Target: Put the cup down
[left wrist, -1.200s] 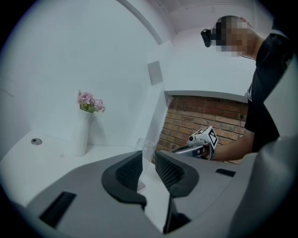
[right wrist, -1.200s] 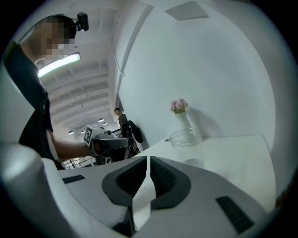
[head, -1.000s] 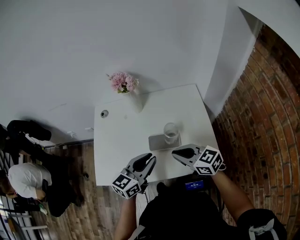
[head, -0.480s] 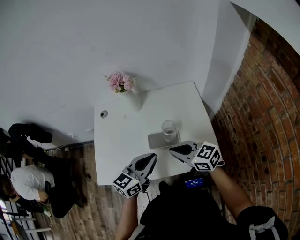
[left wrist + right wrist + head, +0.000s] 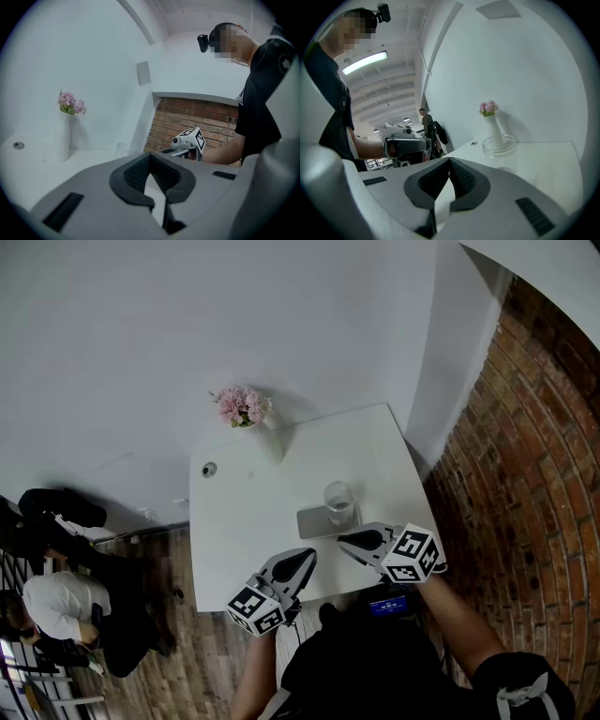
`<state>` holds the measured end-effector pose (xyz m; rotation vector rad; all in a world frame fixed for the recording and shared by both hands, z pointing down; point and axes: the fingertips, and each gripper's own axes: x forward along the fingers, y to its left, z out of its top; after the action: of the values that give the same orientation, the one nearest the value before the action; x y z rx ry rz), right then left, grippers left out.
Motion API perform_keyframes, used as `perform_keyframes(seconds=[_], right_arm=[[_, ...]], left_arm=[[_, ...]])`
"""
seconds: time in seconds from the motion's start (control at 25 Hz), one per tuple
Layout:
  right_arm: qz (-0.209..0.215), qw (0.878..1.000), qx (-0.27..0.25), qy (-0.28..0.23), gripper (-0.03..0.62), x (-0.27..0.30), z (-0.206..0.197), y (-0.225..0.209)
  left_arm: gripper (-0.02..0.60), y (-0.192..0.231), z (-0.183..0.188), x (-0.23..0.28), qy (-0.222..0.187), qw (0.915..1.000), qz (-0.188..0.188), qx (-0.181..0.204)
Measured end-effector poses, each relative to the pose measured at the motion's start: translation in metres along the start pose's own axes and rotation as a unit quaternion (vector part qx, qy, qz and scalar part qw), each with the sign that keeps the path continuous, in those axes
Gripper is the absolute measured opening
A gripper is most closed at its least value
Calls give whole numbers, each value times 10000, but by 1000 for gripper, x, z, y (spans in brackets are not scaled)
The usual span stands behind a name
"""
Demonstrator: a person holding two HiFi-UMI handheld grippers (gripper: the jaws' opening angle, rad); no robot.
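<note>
A clear glass cup (image 5: 339,500) stands upright on a grey mat (image 5: 319,522) near the front of the white table (image 5: 244,512). Neither gripper touches it. My right gripper (image 5: 346,540) hovers just in front of the mat, shut and empty. To its left, my left gripper (image 5: 303,562) hangs over the table's front edge, also shut with nothing between its jaws. In the left gripper view the cup (image 5: 122,150) shows faintly beyond my left gripper (image 5: 151,164). In the right gripper view the cup (image 5: 500,144) stands ahead of my right gripper (image 5: 450,164).
A white vase (image 5: 272,442) with pink flowers (image 5: 242,406) stands at the table's far edge, and a small round thing (image 5: 208,469) lies at the far left corner. A brick wall (image 5: 525,474) runs along the right. A person (image 5: 56,601) sits on the wooden floor at left.
The head view has shifted slightly. The cup stays on the mat, and both grippers keep their places in front of it.
</note>
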<state>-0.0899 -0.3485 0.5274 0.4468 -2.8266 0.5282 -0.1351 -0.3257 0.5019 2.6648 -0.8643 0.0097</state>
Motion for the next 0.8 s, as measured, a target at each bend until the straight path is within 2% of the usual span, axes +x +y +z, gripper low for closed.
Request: perform_keyframes(seconds=[0.8], right_arm=[[-55, 10000, -50, -3, 12, 3, 1, -10]], left_arm=[[8, 13, -2, 6, 21, 9999, 60, -91]])
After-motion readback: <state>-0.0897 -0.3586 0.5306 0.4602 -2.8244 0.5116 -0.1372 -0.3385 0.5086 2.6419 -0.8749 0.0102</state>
